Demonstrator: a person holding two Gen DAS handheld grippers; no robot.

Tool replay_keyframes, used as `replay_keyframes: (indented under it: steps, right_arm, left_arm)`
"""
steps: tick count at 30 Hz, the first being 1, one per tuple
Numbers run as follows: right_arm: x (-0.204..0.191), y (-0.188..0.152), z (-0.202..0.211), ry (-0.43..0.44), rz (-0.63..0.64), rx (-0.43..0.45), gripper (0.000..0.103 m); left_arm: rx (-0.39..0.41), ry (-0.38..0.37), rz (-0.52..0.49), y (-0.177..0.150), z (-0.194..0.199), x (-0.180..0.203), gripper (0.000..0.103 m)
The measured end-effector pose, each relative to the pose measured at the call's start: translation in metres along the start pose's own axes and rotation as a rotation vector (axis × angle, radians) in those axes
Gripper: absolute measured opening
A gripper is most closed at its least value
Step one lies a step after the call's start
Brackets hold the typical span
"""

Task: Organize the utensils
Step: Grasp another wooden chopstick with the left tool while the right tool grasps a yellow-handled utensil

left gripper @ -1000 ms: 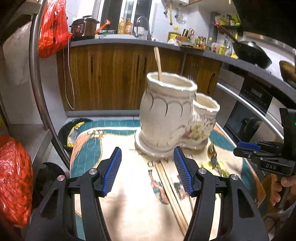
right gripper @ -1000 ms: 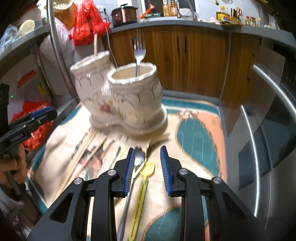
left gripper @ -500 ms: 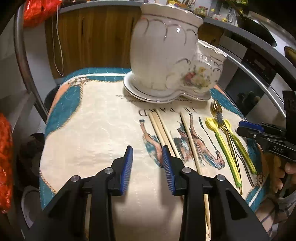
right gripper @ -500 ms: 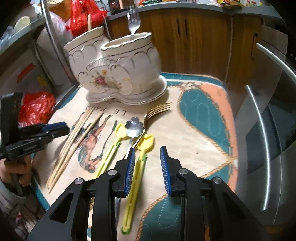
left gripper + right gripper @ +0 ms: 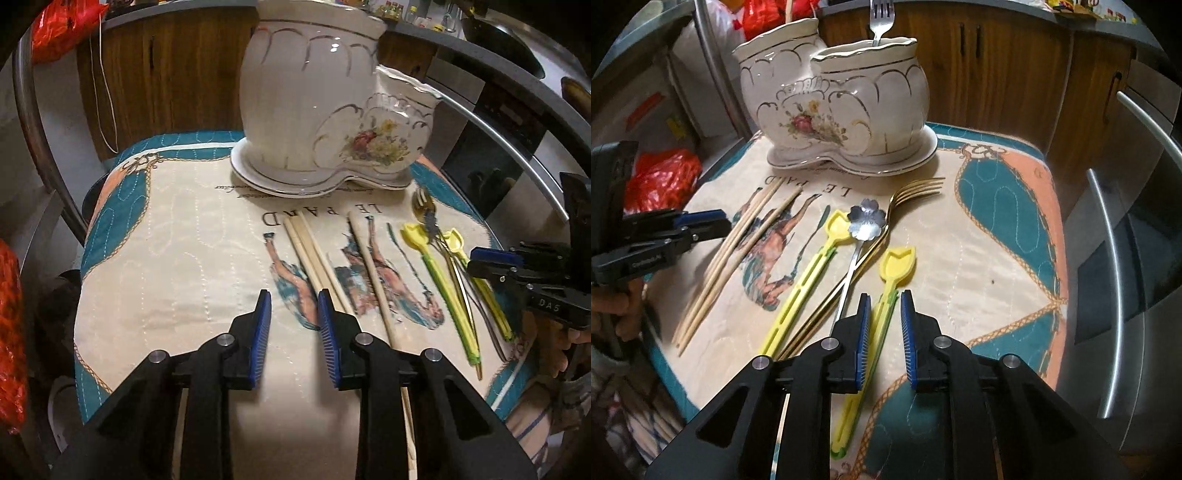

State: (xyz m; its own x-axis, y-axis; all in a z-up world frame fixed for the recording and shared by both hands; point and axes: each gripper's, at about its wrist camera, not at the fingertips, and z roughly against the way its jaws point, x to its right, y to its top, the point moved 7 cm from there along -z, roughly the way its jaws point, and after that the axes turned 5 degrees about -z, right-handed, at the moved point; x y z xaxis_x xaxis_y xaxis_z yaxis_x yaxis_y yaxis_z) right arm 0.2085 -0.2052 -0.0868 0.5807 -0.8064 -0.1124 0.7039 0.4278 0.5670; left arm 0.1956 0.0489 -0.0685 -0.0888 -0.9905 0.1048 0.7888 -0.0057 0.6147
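Note:
A white ceramic two-pot holder (image 5: 310, 92) (image 5: 849, 107) stands at the back of the cloth, with a steel fork (image 5: 879, 18) in one pot. Several chopsticks (image 5: 314, 258) (image 5: 738, 251), two yellow spoons (image 5: 812, 266) (image 5: 897, 264), a flower spoon (image 5: 866, 223) and a gold fork (image 5: 916, 188) lie in front. My left gripper (image 5: 293, 299) (image 5: 716, 223) hovers low, jaws closing over bare cloth, the chopsticks just under its right finger. My right gripper (image 5: 885, 295) (image 5: 476, 258) is closing astride the right yellow spoon's handle, pads not pressing it.
The patterned cloth (image 5: 166, 240) covers a small table. Wooden cabinets stand behind it. An oven front with a steel handle (image 5: 1108, 258) is on the right, and a red bag (image 5: 661, 177) and a curved metal rail (image 5: 29, 129) on the left.
Both grippers have sunk and tipped down toward the cloth. Both pairs of jaws have narrowed. The right one now straddles the yellow spoon's handle.

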Motion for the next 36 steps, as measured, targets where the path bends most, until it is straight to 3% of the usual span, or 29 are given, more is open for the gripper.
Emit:
replay_keyframes:
  steps: [5,18,21,27,32,36]
  right_arm:
    - [-0.001,-0.004,0.003,0.031,-0.016,-0.012,0.018]
    - [0.001,-0.002,-0.004,-0.044,0.075,-0.077,0.014]
    - [0.003,0.000,-0.007,-0.065,0.112,-0.117,0.014]
    - [0.002,0.007,-0.013,-0.092,0.161,-0.232,0.014]
    - [-0.004,0.007,-0.016,-0.124,0.189,-0.298,0.014]
    - [-0.003,0.007,-0.018,-0.126,0.183,-0.331,0.014]
  left_arm:
    - [0.000,-0.002,-0.021,0.001,0.000,0.008,0.026]
    - [-0.034,0.018,-0.048,-0.004,-0.001,-0.003,0.024]
    - [-0.058,0.013,-0.067,-0.005,0.000,-0.005,0.024]
    - [-0.177,0.029,-0.118,0.002,-0.007,-0.001,0.024]
    - [-0.233,0.146,-0.170,0.001,-0.010,0.011,0.024]
    - [-0.268,0.181,-0.195,0.002,-0.012,0.019,0.025]
